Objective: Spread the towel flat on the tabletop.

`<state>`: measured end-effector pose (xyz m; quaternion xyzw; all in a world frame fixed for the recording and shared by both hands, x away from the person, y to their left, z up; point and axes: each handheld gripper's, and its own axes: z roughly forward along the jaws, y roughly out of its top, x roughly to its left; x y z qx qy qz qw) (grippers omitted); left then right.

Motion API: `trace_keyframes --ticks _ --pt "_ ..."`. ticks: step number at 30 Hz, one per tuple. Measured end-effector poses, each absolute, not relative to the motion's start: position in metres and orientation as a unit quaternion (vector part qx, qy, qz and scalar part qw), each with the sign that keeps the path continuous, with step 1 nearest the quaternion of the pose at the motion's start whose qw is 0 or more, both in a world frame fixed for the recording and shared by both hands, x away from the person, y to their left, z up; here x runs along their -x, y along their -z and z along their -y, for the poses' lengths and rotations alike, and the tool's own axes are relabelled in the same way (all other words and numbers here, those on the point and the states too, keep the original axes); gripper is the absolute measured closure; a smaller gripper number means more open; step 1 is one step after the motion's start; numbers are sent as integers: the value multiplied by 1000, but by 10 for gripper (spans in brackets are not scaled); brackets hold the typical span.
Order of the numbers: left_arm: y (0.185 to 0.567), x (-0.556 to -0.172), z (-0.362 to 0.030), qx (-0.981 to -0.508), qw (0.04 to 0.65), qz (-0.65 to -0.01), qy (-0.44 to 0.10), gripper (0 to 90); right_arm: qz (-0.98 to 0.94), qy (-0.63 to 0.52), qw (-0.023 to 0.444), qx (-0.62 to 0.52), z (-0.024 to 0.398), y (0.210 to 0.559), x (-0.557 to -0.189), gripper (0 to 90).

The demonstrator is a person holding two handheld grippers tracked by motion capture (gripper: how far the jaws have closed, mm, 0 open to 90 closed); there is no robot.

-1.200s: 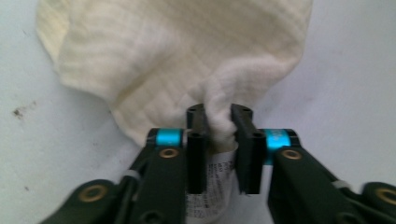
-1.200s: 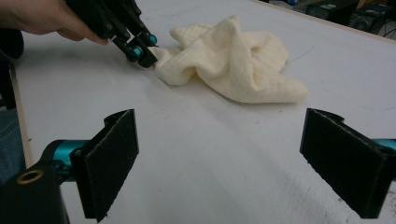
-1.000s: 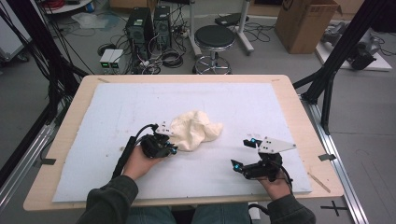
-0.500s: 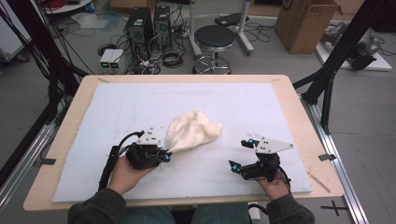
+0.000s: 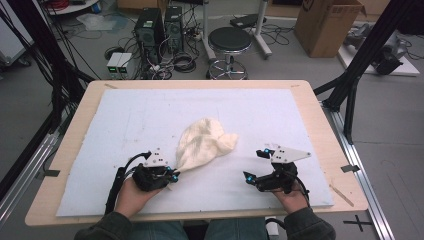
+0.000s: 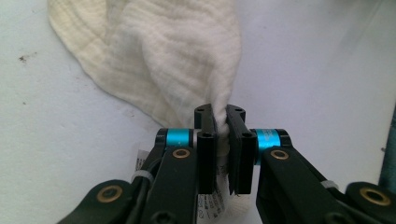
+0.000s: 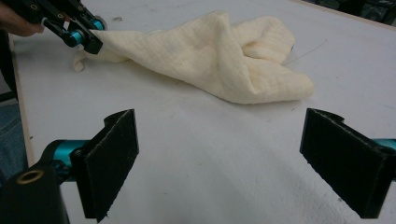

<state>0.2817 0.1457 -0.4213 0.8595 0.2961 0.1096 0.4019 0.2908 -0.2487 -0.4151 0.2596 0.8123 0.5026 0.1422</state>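
A cream muslin cloth [image 5: 205,142] lies crumpled on the white mat [image 5: 125,125], drawn out toward its near-left corner. My left gripper [image 5: 172,175] is shut on that corner. In the left gripper view the fabric [image 6: 163,60] is pinched between the two black jaws of the gripper [image 6: 220,140], which have just eased open slightly with the cloth still between them. My right gripper [image 5: 255,163] rests to the right of the cloth, apart from it, and is open. Its wide-set pads [image 7: 112,158] frame bare mat, with the cloth [image 7: 210,51] and the left gripper [image 7: 91,39] beyond.
The mat covers most of a wooden table [image 5: 325,130]. Behind the table on the floor stand a black stool [image 5: 229,42], computer towers [image 5: 160,25] with cables and a cardboard box [image 5: 330,25]. Black frame posts [image 5: 360,70] rise at the right.
My left gripper has moved toward the near edge and a little to the left with the cloth corner in it. The cloth has been drawn out from a heap into a longer shape. The right gripper has stayed put.
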Motion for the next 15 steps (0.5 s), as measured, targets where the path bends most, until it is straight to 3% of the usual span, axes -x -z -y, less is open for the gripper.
trace_keyframes --ticks 6,11,15 --pt "423 -284 -148 -862 412 -284 -87 557 -821 -495 133 -252 240 416 -292 109" --pt "418 -282 -153 -852 442 -272 -68 431 -822 -498 132 -243 236 414 -292 110" --pt "420 -284 -153 -855 436 -273 -72 455 -824 -500 122 -237 229 412 -297 114"
